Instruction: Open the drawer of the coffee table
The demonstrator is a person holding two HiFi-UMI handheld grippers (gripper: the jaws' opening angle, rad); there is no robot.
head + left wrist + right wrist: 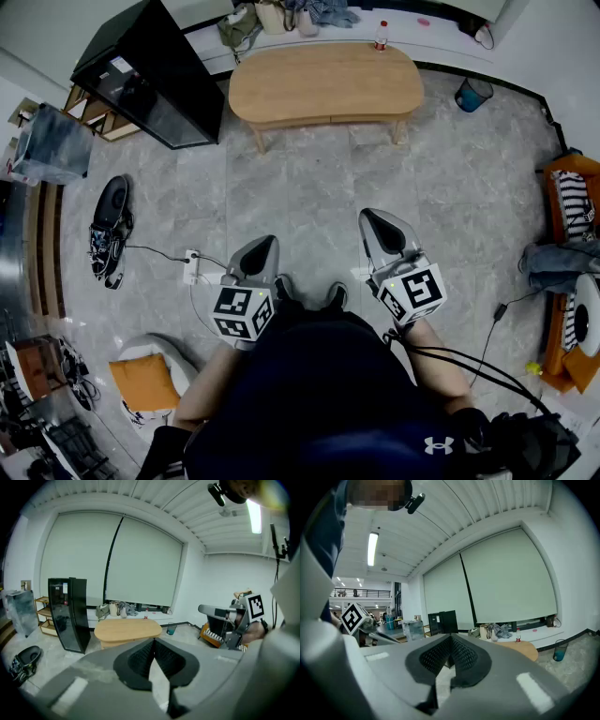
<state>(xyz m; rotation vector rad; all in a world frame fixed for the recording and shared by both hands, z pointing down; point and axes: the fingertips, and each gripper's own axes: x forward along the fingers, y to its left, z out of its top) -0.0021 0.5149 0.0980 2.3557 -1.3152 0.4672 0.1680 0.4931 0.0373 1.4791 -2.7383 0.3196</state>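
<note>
The oval wooden coffee table [323, 82] stands across the grey tiled floor, well ahead of me; its drawer front is not clear from here. It shows again in the left gripper view, the coffee table [127, 631] beyond the jaws, and its right end [524, 648] in the right gripper view. My left gripper [262, 249] is held low in front of me, shut and empty. My right gripper [382, 225] is beside it, also shut with nothing between its fingers. Both are far from the table.
A black cabinet [145, 70] stands left of the table. A small bottle [381, 35] and clothes [281, 14] lie on the ledge behind it. A blue bin [474, 93] is at the right, a power strip [191, 266] and shoes [111, 225] on the floor at left.
</note>
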